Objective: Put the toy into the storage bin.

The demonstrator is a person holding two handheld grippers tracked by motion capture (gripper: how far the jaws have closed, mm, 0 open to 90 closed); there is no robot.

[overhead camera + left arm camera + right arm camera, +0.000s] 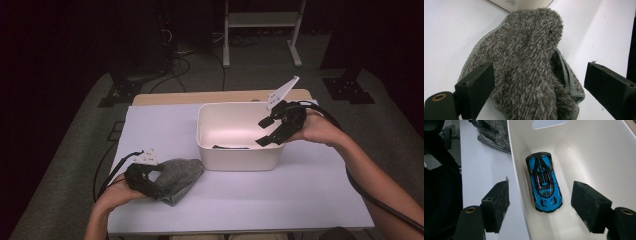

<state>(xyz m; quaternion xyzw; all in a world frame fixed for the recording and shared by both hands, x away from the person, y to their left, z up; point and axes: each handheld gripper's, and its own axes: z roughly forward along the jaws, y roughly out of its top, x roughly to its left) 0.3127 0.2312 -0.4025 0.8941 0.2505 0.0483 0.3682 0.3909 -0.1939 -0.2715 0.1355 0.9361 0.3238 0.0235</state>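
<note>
Nearest the high camera, we are resting our left gripper on the grey fleece cloth at the near left of the white table; its jaws are standing spread to either side of the bunched cloth, not pinching it, probably readying a grip where the folds are piling thickest; we are holding our right gripper over the near right rim of the cream plastic bin, jaws spread and empty; below it the blue toy car is lying flat on the bin floor against the near wall, so we are judging it already dropped in, and the cloth, just beside the bin's left corner, is waiting its turn.
</note>
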